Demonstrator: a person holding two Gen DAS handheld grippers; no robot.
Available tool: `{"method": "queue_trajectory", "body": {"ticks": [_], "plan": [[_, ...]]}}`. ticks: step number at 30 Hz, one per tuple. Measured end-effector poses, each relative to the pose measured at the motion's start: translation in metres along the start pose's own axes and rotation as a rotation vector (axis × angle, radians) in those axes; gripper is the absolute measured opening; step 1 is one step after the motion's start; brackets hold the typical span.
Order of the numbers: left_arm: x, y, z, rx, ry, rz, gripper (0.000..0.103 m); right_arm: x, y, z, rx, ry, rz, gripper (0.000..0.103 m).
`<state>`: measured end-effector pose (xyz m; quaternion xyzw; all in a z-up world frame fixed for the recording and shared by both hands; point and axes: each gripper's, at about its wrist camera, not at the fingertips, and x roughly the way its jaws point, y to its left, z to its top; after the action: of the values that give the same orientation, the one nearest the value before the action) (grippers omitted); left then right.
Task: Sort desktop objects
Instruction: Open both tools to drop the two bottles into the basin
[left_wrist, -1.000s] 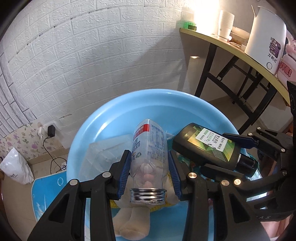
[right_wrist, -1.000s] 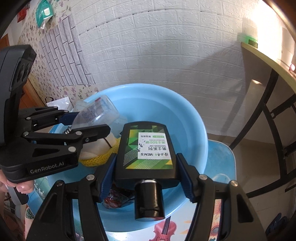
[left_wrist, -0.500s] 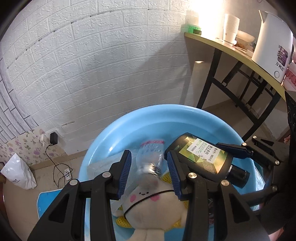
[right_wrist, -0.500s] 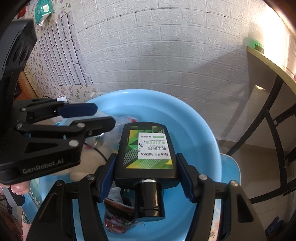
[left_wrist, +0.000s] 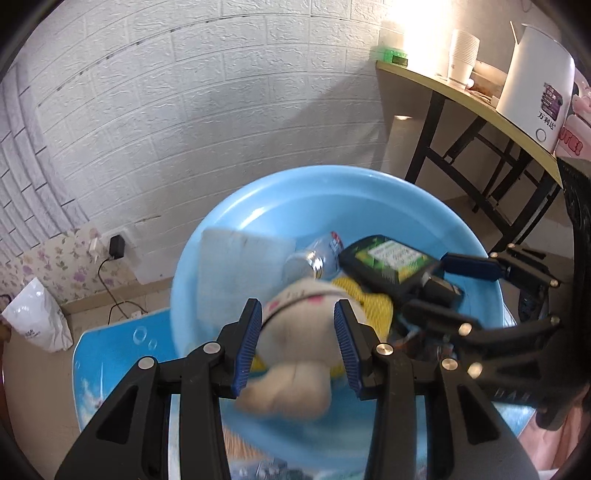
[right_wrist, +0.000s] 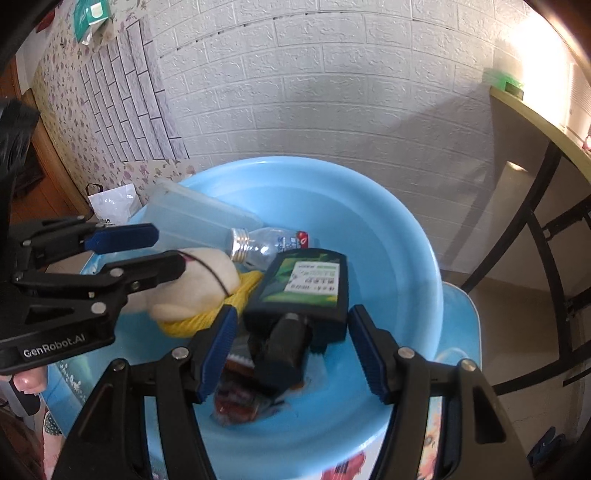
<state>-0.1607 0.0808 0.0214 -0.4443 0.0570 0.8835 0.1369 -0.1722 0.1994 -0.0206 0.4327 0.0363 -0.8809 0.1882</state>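
Both your grippers stand wide and hold nothing. The right gripper (right_wrist: 291, 345) has its jaws apart around the dark shampoo bottle (right_wrist: 301, 284), which looks just let go at centre frame: it lies cap toward you on a dark snack packet (right_wrist: 240, 398) in the blue basin (right_wrist: 369, 206). The left gripper (left_wrist: 298, 334) hovers over the plush toy (left_wrist: 295, 332) at lower centre. The clear plastic bottle (left_wrist: 314, 258) lies behind the toy, beside a translucent lid (left_wrist: 236, 273).

Judgement: this is the release step. Pull straight back along the fingers, no sideways sweep, or a pad may catch the bottle cap. Clear the basin rim before you go for the next item.
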Motion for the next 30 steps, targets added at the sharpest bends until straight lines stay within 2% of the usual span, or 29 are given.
{"method": "queue_trajectory", "body": {"ticks": [4,8,16,18,24,30], "plan": [[-0.017,0.010,-0.017,-0.027,-0.006,0.009,0.043,-0.008,0.003,-0.007,0.008,0.002,0.010,0.062],[-0.035,0.020,-0.036,-0.060,-0.018,0.018,0.055,-0.018,0.011,-0.016,0.006,-0.001,0.018,0.062],[-0.054,0.028,-0.059,-0.101,-0.015,0.046,0.057,-0.040,0.022,-0.029,0.005,-0.019,0.035,0.062],[-0.057,0.032,-0.066,-0.118,-0.012,0.055,0.063,-0.044,0.025,-0.032,0.002,-0.029,0.037,0.062],[-0.057,0.039,-0.084,-0.147,0.013,0.078,0.066,-0.052,0.032,-0.041,-0.016,-0.077,0.021,0.063],[-0.061,0.045,-0.097,-0.163,0.017,0.088,0.070,-0.055,0.038,-0.044,-0.033,-0.089,0.018,0.072]]}}
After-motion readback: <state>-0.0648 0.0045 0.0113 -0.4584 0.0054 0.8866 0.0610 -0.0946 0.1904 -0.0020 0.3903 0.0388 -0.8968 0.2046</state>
